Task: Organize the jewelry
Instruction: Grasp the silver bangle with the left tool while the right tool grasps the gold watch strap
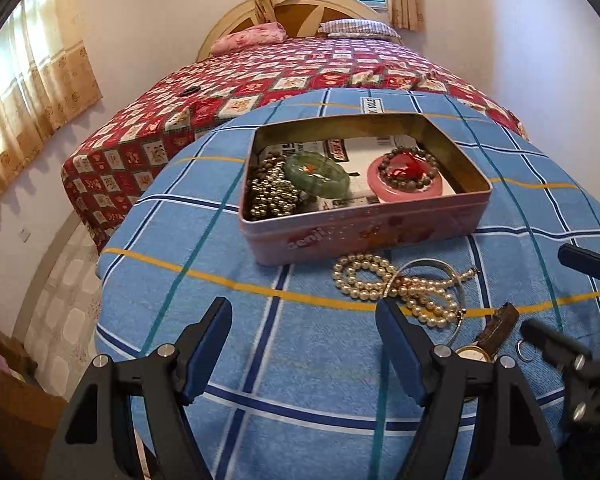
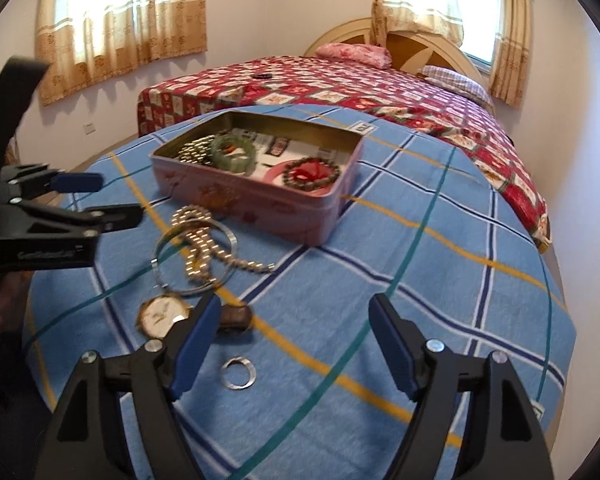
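Observation:
A pink tin box (image 1: 340,236) (image 2: 260,208) stands open on the blue checked cloth. It holds a green bangle (image 1: 317,172) (image 2: 233,152), metallic beads (image 1: 270,196), and a dark bead bracelet (image 1: 410,168) (image 2: 310,176) on a pink round case. In front of it lie a pearl necklace (image 1: 396,286) (image 2: 198,248), a silver bangle (image 2: 168,280), a watch (image 2: 162,314) (image 1: 476,354) and a silver ring (image 2: 239,372) (image 1: 524,350). My left gripper (image 1: 304,320) is open and empty, left of the pearls. My right gripper (image 2: 294,316) is open and empty above the ring.
The blue cloth (image 1: 220,272) covers a rounded table (image 2: 440,280). A bed with a red patterned quilt (image 1: 260,76) (image 2: 380,88) stands behind it. Curtained windows (image 2: 120,12) are on the walls. Cardboard boxes (image 1: 4,392) are at the lower left.

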### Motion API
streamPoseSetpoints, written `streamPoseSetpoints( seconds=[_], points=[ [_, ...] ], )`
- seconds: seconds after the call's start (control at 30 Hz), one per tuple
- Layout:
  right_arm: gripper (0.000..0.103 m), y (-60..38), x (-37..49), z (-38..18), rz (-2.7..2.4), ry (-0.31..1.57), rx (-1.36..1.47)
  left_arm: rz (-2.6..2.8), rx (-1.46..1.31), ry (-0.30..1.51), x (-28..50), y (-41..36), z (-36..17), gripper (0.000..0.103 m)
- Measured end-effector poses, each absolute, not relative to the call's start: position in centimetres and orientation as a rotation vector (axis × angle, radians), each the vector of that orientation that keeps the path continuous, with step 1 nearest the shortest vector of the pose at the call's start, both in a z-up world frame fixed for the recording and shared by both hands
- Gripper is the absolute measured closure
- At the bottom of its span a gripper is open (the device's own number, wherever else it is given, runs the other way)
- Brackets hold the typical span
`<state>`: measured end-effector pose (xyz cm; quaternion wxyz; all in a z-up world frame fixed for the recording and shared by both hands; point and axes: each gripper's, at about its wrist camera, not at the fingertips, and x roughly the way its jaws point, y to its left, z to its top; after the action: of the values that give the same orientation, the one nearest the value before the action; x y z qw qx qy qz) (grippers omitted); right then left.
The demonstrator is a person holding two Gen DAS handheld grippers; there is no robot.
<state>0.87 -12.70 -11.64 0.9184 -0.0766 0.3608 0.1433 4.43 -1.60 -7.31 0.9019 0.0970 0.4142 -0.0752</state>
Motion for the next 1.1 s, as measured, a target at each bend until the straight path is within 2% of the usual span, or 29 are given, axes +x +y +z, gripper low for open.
streamPoseSetpoints(
  seconds=[0.33, 0.5, 0.63, 0.7, 1.1],
  points=[
    [0.022, -12.9, 1.0, -12.2, 0.277, 0.747, -0.156, -0.180, 0.231, 0.877, 4.7, -2.8, -8.4, 0.028],
    [0.018, -13.0, 1.2, -12.4, 0.256, 0.751, -0.156, -0.173, 0.281, 0.900, 5.0, -3.4, -9.7, 0.028],
    [0.017, -12.7, 1.0, -12.2, 0.266, 0.742, -0.157, -0.117, 0.283, 0.925, 5.4, -1.8, -10.2, 0.028],
    [0.012, -12.5, 0.8, -12.0, 0.280, 0.735, -0.151, -0.116, 0.281, 0.927, 5.3, -1.1, -10.2, 0.028],
    [0.010, -7.8, 1.2, -13.8, 0.397, 0.789, -0.264, -0.072, 0.265, 0.930, 5.6, 0.9, -10.3, 0.028]
  ],
)
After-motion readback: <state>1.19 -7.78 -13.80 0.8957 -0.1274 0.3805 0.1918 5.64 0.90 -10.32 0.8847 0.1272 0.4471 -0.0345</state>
